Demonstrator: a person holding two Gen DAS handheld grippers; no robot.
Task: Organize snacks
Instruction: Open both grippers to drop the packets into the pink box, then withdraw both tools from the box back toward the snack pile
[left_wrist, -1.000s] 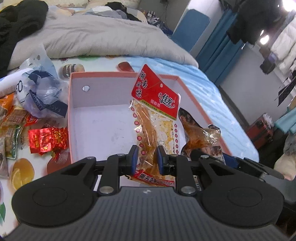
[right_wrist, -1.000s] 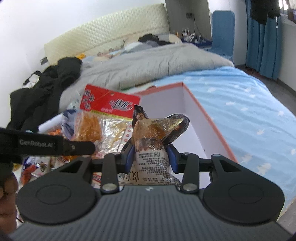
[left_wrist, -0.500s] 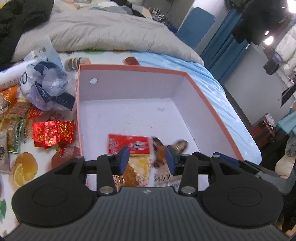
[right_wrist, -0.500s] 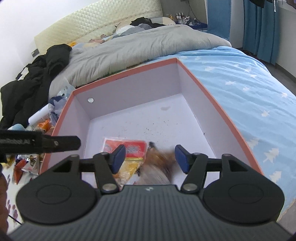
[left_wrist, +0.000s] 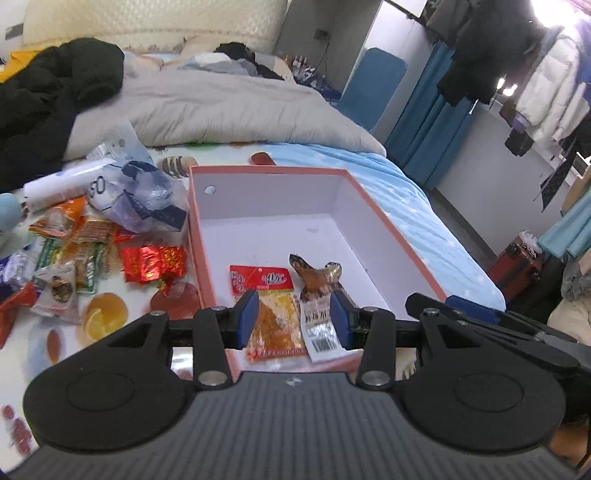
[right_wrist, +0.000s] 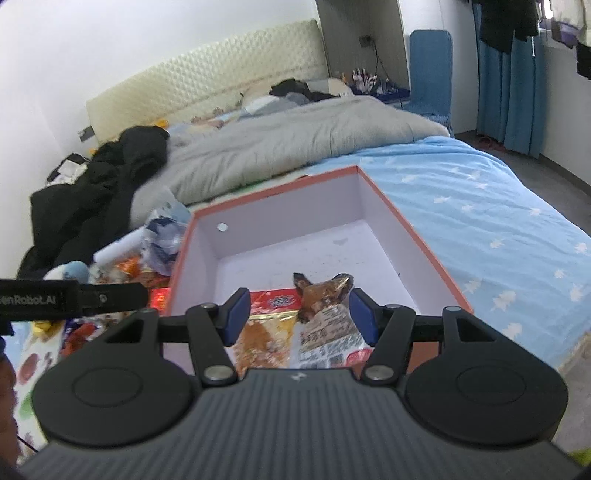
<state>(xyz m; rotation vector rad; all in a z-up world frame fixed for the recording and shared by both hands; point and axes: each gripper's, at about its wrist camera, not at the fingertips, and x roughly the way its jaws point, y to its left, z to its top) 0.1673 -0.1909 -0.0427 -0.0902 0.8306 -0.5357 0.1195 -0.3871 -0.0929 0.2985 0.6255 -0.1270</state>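
Both tongs, left (left_wrist: 293, 320) and right (right_wrist: 300, 314), spread apart and empty above the box (left_wrist: 384, 225), two snack packets (left_wrist: 275, 312) flat inside, side by side.

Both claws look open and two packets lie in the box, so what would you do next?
Probably swing the left claw toward the snack pile left of the box. Both packets already lie inside, and the right claw is open too.

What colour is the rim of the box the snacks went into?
Salmon-orange rim on the white-walled cardboard box, clearest in the left wrist view.
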